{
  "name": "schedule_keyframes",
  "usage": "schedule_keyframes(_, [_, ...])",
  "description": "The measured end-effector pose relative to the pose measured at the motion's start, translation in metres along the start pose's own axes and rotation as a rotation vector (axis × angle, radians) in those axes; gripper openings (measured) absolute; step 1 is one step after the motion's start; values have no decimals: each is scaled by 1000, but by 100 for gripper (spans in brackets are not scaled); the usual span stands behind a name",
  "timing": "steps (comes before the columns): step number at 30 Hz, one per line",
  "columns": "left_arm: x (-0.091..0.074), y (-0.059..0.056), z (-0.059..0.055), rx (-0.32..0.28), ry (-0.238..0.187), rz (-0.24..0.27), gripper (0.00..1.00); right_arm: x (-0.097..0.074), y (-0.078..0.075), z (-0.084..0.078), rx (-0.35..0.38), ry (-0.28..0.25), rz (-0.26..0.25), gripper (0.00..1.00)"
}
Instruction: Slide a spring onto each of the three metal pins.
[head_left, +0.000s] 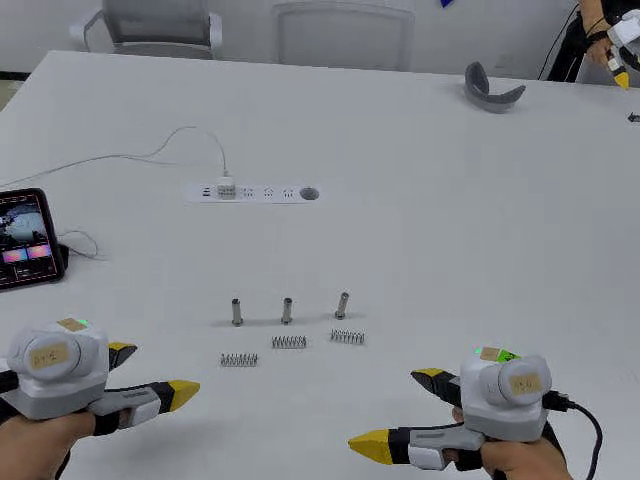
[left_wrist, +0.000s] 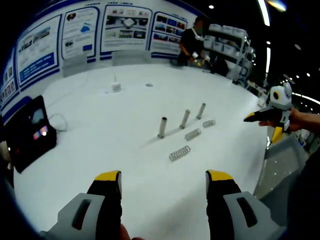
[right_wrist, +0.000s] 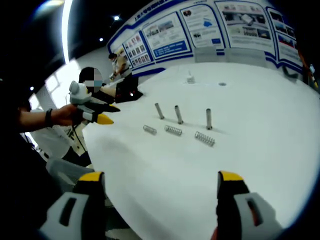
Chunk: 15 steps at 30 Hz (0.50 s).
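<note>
Springs (head_left: 289, 342) and pins (head_left: 287, 310) are seen mid-frame, between left gripper (head_left: 153, 370) and right gripper (head_left: 397, 410), both released; bare table (head_left: 450, 200) all round.

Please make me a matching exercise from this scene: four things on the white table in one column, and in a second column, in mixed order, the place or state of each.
Things:
1. tablet
2. power strip
3. springs
4. pins

Places or states:
A. standing in a row
B. far left, screen lit
C. lying flat, nearer to the person than the pins
D. beyond the pins, with a white plug in it

Pairs: 1-B, 2-D, 3-C, 4-A
</note>
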<state>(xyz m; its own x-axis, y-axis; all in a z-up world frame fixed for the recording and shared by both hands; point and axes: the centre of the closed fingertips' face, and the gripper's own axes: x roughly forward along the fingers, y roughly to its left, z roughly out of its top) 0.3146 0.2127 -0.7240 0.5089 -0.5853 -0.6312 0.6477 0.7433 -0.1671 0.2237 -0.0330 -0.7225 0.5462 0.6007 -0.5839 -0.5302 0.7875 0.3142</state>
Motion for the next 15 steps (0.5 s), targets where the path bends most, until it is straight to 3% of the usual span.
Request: schedule_keyframes(15, [-9, 1, -7, -23, -17, -5, 80, 5, 3, 6, -9, 0, 8, 95])
